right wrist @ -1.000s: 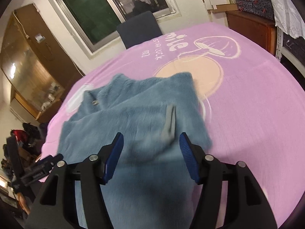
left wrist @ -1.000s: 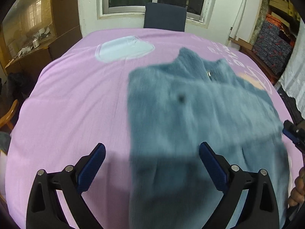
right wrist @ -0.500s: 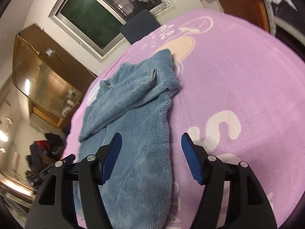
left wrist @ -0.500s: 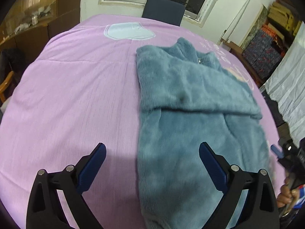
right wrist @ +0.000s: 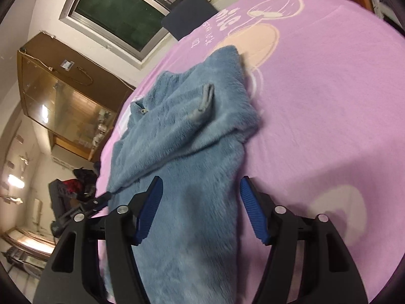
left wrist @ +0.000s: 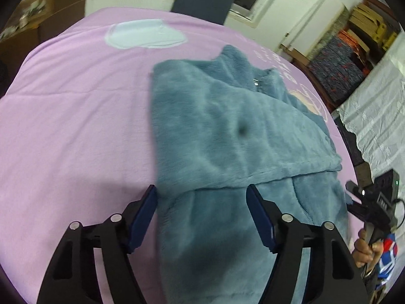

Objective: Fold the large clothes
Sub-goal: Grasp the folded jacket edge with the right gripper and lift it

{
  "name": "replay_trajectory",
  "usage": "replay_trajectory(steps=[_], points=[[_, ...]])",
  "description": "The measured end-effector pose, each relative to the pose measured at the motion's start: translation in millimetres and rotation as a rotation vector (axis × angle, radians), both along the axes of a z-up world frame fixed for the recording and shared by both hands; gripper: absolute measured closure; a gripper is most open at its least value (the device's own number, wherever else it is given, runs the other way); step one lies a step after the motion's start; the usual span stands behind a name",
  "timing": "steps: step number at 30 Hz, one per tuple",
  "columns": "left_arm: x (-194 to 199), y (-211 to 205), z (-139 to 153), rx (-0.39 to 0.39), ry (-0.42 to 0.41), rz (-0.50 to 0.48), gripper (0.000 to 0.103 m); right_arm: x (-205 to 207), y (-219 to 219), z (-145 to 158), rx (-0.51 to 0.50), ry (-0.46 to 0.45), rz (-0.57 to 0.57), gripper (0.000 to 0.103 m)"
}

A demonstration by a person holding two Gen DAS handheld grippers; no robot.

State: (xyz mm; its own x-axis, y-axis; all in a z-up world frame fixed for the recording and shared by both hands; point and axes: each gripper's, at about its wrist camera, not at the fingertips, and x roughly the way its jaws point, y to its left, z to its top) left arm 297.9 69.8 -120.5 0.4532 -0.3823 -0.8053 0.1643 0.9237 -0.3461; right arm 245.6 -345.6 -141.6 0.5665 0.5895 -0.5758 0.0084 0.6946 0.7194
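The blue fleece lies on the pink bed, sleeves folded across, while both grippers, left and right, hover with fingers wide over its near side edges, apparently ready to pinch them.

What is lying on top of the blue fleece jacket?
Both sleeves are folded across the chest of the fleece jacket; one grey cuff points up near the collar. The front beneath them is covered. Under the jacket lies the pink blanket.
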Motion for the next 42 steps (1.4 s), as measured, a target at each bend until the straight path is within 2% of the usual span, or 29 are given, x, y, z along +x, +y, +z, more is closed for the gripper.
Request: replay_trajectory(steps=[3, 10, 18, 22, 25, 31, 33, 34, 35, 36, 37, 38, 39, 42], points=[[-4, -9, -1, 0.035, -0.026, -0.001, 0.032, 3, 3, 0, 0.001, -0.001, 0.012, 0.043], [-44, -12, -2, -0.016, -0.011, -0.044, 0.036, -22, 15, 0, -0.004, 0.007, 0.068, 0.044], [-102, -11, -2, -0.039, 0.006, -0.064, 0.036, -89, 22, 0, -0.007, 0.025, 0.147, 0.044], [-135, -9, -3, -0.096, 0.023, -0.092, 0.036, -120, 24, 1, -0.018, 0.024, 0.168, 0.045], [-155, -12, -3, -0.102, 0.017, -0.107, 0.036, -138, 25, 1, -0.024, 0.017, 0.176, 0.045], [-174, -15, -5, -0.115, 0.007, -0.123, 0.036, -150, 24, 0, -0.03, 0.016, 0.158, 0.058], [-172, -16, -6, -0.121, 0.011, -0.123, 0.041, -145, 24, -1, -0.02, 0.02, 0.154, 0.059], [-171, -17, -7, -0.114, 0.011, -0.121, 0.049, -144, 23, -1, -0.017, 0.021, 0.151, 0.06], [-171, -16, -8, -0.108, 0.013, -0.121, 0.063, -146, 23, -3, -0.019, 0.022, 0.147, 0.062], [-170, -17, -9, -0.101, 0.018, -0.122, 0.071, -148, 25, -4, -0.024, 0.023, 0.141, 0.063], [-170, -17, -10, -0.091, 0.019, -0.115, 0.078, -149, 24, -5, -0.033, 0.025, 0.135, 0.07], [-169, -16, -11, -0.091, 0.02, -0.111, 0.081, -152, 23, -7, -0.039, 0.029, 0.13, 0.08], [-169, -14, -11, -0.097, 0.024, -0.109, 0.084, -153, 22, -9, -0.039, 0.033, 0.123, 0.083], [-172, -7, -13, -0.121, 0.03, -0.099, 0.088, -159, 18, -10, -0.021, 0.031, 0.108, 0.087]])
